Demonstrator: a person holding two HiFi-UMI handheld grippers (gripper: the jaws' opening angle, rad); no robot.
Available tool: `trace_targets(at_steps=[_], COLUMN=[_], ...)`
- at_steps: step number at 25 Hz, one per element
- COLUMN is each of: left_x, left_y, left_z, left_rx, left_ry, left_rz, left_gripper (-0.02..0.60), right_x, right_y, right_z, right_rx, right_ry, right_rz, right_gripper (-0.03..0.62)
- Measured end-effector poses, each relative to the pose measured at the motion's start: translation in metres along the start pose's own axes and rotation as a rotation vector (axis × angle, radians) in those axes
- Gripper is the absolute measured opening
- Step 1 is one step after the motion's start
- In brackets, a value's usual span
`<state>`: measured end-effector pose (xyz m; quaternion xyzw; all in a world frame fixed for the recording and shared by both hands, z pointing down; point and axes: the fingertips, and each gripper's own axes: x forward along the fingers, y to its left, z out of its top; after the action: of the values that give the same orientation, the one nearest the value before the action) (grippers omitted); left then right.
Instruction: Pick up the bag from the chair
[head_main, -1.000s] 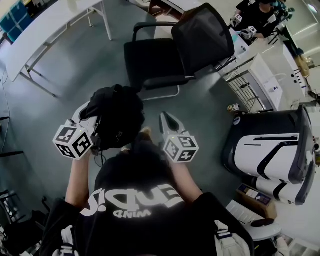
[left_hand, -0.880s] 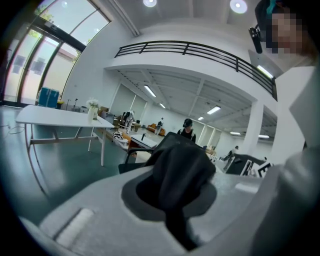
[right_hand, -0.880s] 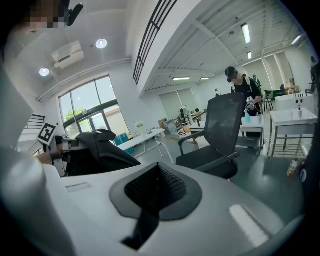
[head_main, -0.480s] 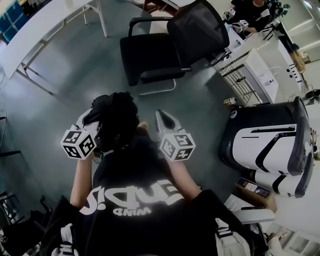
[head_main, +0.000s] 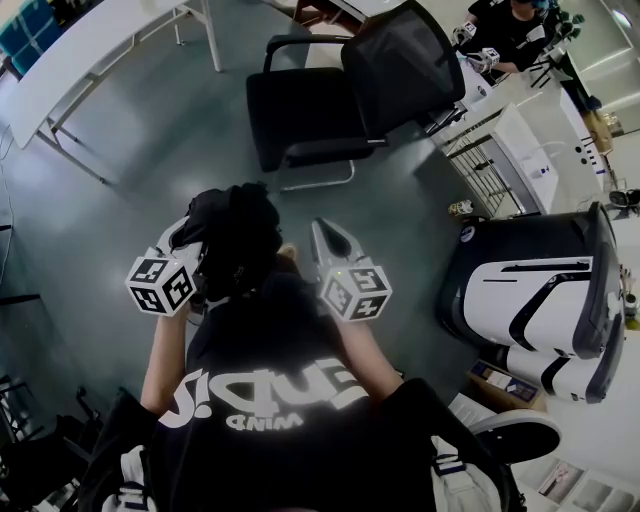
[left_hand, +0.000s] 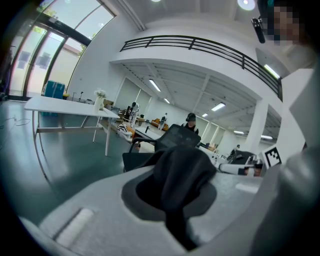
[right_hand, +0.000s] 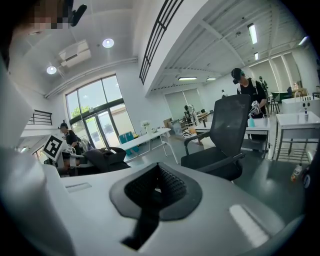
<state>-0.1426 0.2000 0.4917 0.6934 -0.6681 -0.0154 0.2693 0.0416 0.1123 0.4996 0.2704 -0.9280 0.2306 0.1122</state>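
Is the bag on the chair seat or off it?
Off: the bag hangs clamped in the left gripper; the chair seat is bare.

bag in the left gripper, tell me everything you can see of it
The bag is black, soft fabric, slumped into a rounded, crumpled bundle. A fold of it is pinched between the jaws of the left gripper, which holds it off the chair, above the grey floor.

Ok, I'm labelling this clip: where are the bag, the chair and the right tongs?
bag (head_main: 238, 235): head view, middle of its black fabric.
chair (head_main: 300, 110): head view, on the seat.
right tongs (head_main: 324, 230): head view, between the tips.
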Motion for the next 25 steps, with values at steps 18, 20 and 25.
trace_targets(at_steps=[18, 20, 25], left_x=[0.013, 0.015, 0.020], left_y=[0.012, 0.012, 0.016], left_z=[0.012, 0.012, 0.015], left_rx=[-0.024, -0.028, -0.035], left_ry=[0.012, 0.013, 0.019], left_rz=[0.007, 0.009, 0.013], left_gripper=[0.028, 0.028, 0.028], right_x=[0.019, 0.020, 0.028], right_y=[-0.009, -0.010, -0.013], right_z=[0.010, 0.011, 0.014], right_rx=[0.008, 0.009, 0.014], right_ry=[0.009, 0.012, 0.019], right_rz=[0.008, 0.010, 0.015], right_gripper=[0.002, 0.002, 0.002])
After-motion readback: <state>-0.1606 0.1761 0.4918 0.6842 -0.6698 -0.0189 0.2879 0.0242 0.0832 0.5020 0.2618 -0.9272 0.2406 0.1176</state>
